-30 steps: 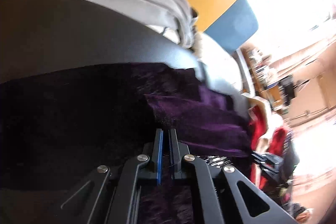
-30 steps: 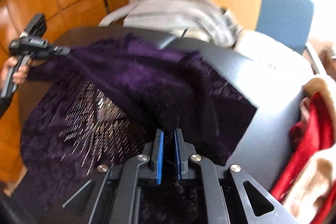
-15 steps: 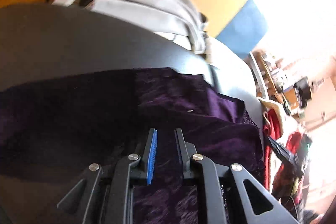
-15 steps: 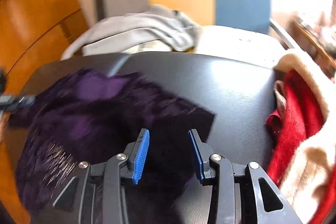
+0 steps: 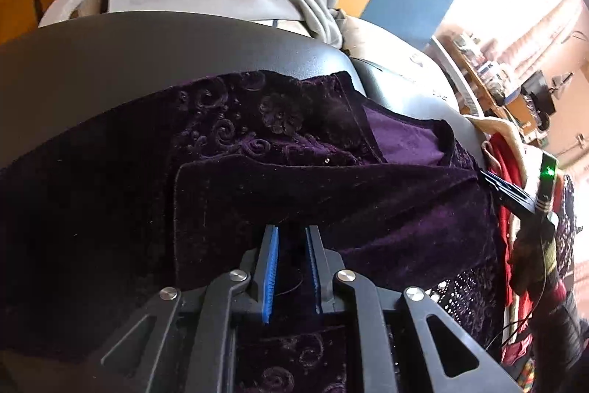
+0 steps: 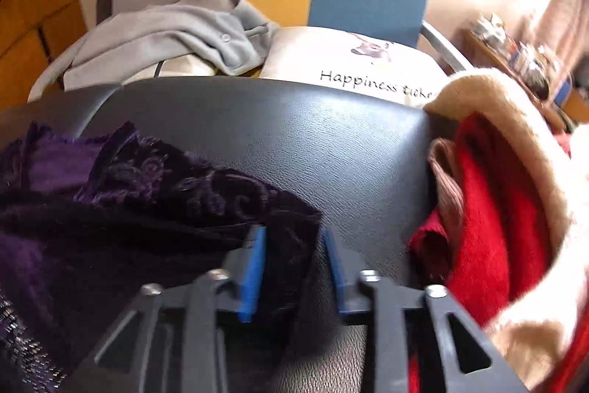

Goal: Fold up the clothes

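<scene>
Purple velvet garment, left fingers slightly parted, right fingers wide apart

Dark purple velvet garment with embossed swirls; red-and-tan garment; black surface.

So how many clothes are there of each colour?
Purple: 1, the velvet garment spread on the black surface.
Grey: 1, the hoodie on the chair behind.
Red with cream trim: 1, the garment at the right.
Total: 3 that I can tell apart.
</scene>
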Demonstrator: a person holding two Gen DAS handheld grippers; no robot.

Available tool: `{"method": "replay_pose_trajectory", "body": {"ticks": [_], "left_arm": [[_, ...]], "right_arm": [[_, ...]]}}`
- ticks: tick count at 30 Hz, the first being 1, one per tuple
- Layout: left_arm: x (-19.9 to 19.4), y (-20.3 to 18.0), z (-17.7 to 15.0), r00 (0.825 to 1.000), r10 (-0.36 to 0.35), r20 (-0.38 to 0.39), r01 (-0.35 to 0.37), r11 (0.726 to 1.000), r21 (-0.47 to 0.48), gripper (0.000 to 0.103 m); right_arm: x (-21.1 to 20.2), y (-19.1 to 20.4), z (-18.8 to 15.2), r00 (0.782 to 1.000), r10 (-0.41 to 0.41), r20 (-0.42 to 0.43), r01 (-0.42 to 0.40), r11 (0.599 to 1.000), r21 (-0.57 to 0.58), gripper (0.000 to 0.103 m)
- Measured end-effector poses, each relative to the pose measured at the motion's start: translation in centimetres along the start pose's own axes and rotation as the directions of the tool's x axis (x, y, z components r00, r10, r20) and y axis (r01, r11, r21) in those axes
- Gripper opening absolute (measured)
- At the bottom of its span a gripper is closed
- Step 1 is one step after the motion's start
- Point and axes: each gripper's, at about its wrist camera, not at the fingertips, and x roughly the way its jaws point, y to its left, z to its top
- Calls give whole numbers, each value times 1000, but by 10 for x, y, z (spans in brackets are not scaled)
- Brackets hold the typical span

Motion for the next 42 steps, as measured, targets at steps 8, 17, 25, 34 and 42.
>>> {"method": "replay_pose_trajectory", "body": {"ticks": [8, 17, 25, 34, 42], "left_arm": [[-2, -11, -10, 993, 113, 31, -115, 992, 56, 16], [-45, 49, -29, 994, 22, 109, 1, 979, -202, 16], [-162, 206, -155, 967, 113, 230, 50, 797, -602, 22], [-249, 364, -231, 907, 231, 351, 206, 485, -850, 30], [-233, 410, -201, 926, 258, 276, 157, 402, -902, 33]], "right_arm": [[-90, 37, -54, 956, 272, 109, -272, 962, -12, 47], [-57, 37, -100, 966, 235, 111, -246, 964, 102, 48], [-65, 53, -103, 981, 163, 101, -168, 985, 41, 52], [-68, 58, -104, 991, 95, 97, -96, 995, 8, 58], [-69, 60, -104, 993, 64, 96, -65, 998, 4, 63]]}}
